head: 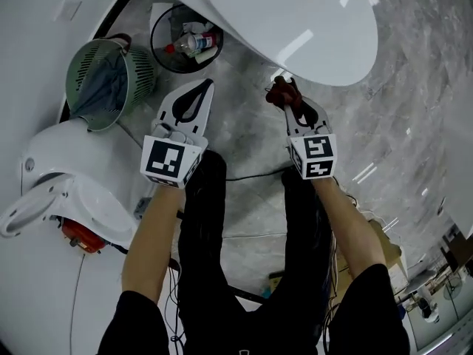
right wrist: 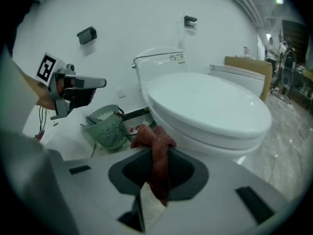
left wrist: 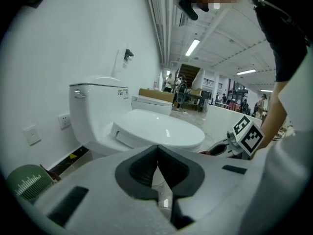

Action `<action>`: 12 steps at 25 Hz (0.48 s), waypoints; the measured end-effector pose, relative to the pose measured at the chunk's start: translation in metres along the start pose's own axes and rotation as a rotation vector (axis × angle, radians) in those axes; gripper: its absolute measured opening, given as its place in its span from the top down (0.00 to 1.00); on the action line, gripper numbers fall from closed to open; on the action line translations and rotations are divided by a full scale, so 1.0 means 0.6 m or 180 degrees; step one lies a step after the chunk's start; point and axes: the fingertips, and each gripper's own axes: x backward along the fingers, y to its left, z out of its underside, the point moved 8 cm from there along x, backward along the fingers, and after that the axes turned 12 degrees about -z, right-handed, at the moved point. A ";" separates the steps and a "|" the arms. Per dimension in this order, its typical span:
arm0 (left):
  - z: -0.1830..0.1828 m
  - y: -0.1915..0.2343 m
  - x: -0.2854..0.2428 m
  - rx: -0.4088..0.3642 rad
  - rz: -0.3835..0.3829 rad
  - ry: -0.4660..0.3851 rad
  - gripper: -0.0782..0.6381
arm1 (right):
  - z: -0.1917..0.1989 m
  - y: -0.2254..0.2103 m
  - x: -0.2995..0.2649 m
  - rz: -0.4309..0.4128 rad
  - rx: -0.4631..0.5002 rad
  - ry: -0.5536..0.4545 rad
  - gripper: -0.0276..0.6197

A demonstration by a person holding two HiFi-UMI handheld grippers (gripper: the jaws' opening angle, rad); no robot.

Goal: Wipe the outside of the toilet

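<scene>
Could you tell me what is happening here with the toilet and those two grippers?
A person stands in front of a white toilet whose lid is down, holding a gripper in each hand. The right gripper is clamped on a reddish-brown cloth and holds it up near the front of the bowl, just under the lid's edge; I cannot tell whether it touches. The left gripper is shut on nothing and hangs off to the side. A green basket sits on the floor nearby.

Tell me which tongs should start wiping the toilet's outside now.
Right, probably. The right tongs are shut on the reddish cloth close beside the toilet; the left tongs are shut on nothing.
</scene>
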 end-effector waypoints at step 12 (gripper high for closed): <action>0.055 0.212 0.084 0.0211 -0.0376 0.0133 0.88 | -0.154 0.132 -0.265 0.0036 -0.0269 -0.0252 0.84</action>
